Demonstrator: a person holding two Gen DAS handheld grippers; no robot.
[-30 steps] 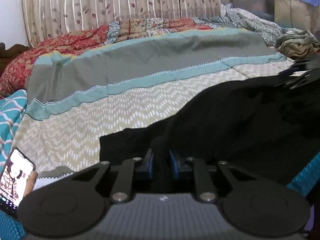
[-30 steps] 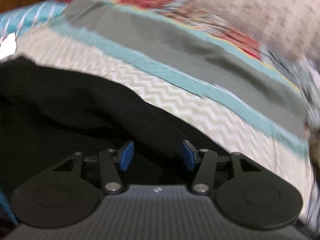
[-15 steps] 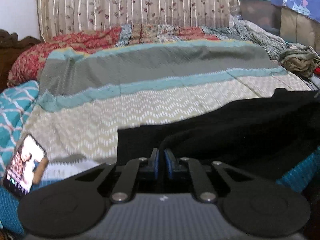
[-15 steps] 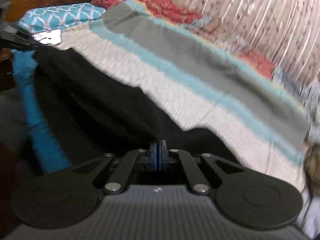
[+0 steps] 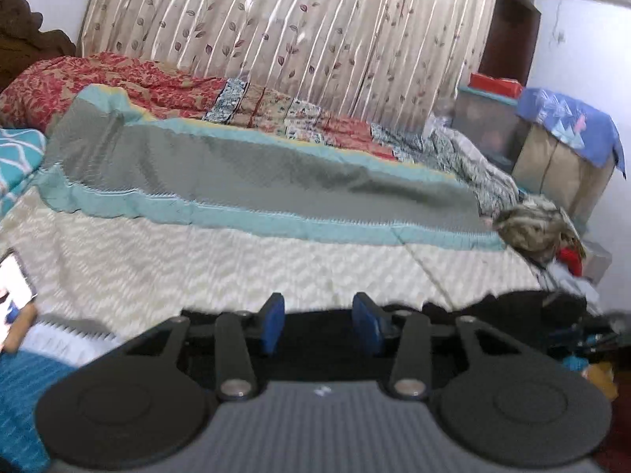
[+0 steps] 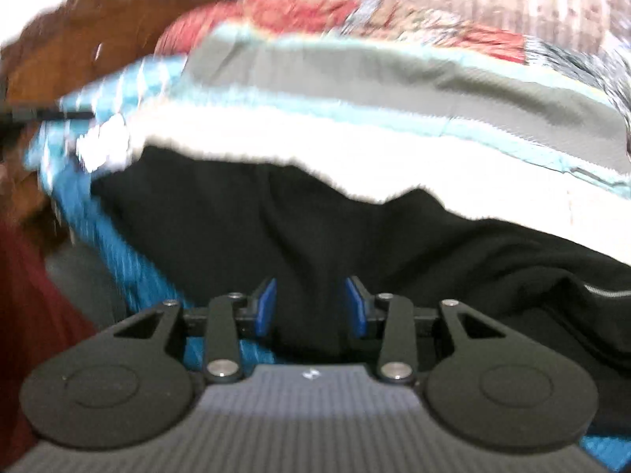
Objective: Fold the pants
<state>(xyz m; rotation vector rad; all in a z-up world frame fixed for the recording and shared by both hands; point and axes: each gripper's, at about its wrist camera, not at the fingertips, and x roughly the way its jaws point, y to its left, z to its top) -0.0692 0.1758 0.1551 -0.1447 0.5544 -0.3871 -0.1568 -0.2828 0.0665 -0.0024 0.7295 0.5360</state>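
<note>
Both claws stand wide and hold nothing: the left gripper (image 5: 318,322) has its blue pads (image 5: 272,321) well apart over the near edge of the pants (image 5: 323,339), and the right gripper (image 6: 309,307) has its pads (image 6: 265,307) spread with black cloth lying between them, though whether the pads touch that cloth cannot be told through the blur. The pants (image 6: 299,220) lie in a loose black heap along the near edge of the bed (image 5: 276,260), on the pale zigzag part of the cover, with deep creases and a raised ridge running toward the right claw; a short bit of zipper (image 6: 607,293) shows at the far right of the right view. A phone (image 5: 14,280) rests at the left edge of the bed, well apart from the cloth, and a bundle of other clothes (image 5: 532,228) sits at the far corner. Judging by the rumpled lie of the fabric and the empty claws, the step in hand seems to be the pause between grasps, with no tidy fold yet made. The next move likely calls for picking two matching spots on one edge, say the waistband or a leg hem, closing each claw on a single clean layer, and drawing the cloth taut and flat before any fold. Black on black hides the seams, so finding the true edge is the hard part.
</note>
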